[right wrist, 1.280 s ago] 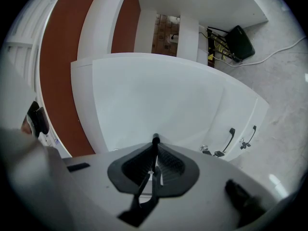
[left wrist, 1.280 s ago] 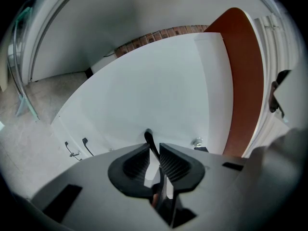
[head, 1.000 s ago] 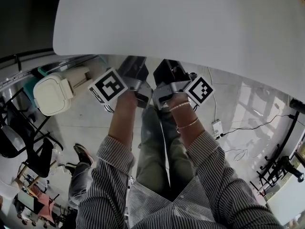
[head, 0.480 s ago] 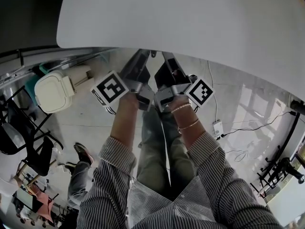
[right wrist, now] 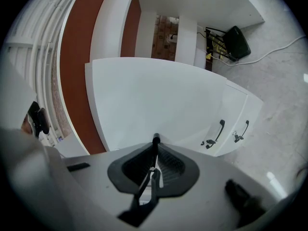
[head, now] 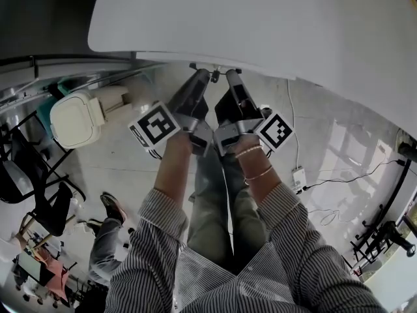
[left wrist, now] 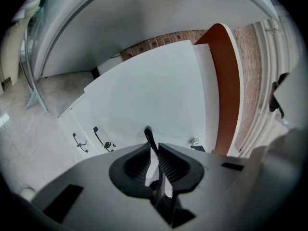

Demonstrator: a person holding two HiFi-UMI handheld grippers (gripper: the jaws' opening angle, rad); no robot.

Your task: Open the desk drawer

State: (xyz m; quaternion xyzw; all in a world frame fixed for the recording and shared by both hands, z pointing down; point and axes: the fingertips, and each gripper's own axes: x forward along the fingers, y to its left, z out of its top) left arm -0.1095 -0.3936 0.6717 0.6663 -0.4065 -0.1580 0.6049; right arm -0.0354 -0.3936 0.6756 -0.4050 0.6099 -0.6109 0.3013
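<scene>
The white desk top (head: 260, 25) fills the upper head view. Just below its edge shows the drawer's thin black handle (head: 216, 71), with both grippers stretched up to it. My left gripper (head: 207, 74) has the handle (left wrist: 148, 133) between its pads; the jaws are closing and a sliver of white still shows beside the bar. My right gripper (head: 229, 74) is shut on the handle (right wrist: 155, 139), pads tight against it. The flat white drawer front (left wrist: 154, 90) (right wrist: 159, 95) stands right ahead of both.
Lower drawers with black handles (left wrist: 97, 136) (right wrist: 219, 129) sit below. On the floor are a white bin (head: 75, 116) at left, a power strip with cable (head: 299, 175) at right and a black chair (head: 26, 181). A black bag (right wrist: 238, 41) lies under the desk.
Both grippers have come back toward me with the handle, which now shows clear of the desk's edge. The left jaws have narrowed.
</scene>
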